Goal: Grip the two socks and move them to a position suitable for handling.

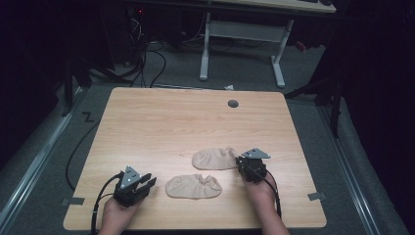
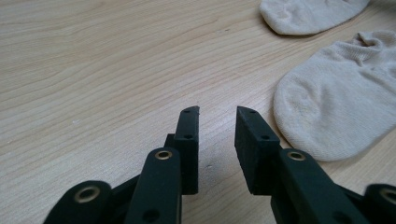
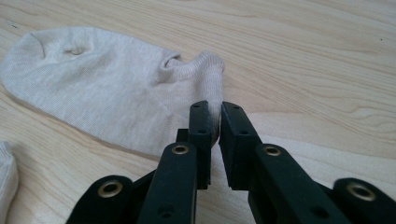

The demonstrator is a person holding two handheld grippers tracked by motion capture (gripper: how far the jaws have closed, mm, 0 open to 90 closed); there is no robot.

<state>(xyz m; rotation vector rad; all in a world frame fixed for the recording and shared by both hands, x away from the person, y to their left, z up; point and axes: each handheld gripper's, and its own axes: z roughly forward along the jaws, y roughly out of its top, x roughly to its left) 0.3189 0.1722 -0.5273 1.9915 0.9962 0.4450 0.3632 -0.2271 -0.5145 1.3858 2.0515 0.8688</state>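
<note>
Two beige ankle socks lie flat on the wooden table (image 1: 161,122). The far sock (image 1: 214,158) (image 3: 102,88) has its cuff end pointing right. My right gripper (image 1: 240,161) (image 3: 215,109) is shut on that cuff's edge, with a strip of fabric pinched between the jaws. The near sock (image 1: 193,186) (image 2: 336,93) lies left of and in front of it; a corner of this near sock (image 3: 7,172) edges into the right gripper view. My left gripper (image 1: 149,182) (image 2: 217,114) stands open over bare wood, a little left of the near sock's toe, holding nothing. The far sock (image 2: 308,14) lies beyond.
A grey grommet hole (image 1: 233,104) sits near the table's far edge. Behind the table stand a white-legged desk (image 1: 242,34) and floor cables (image 1: 147,63). Tape marks (image 1: 72,201) flank the front corners.
</note>
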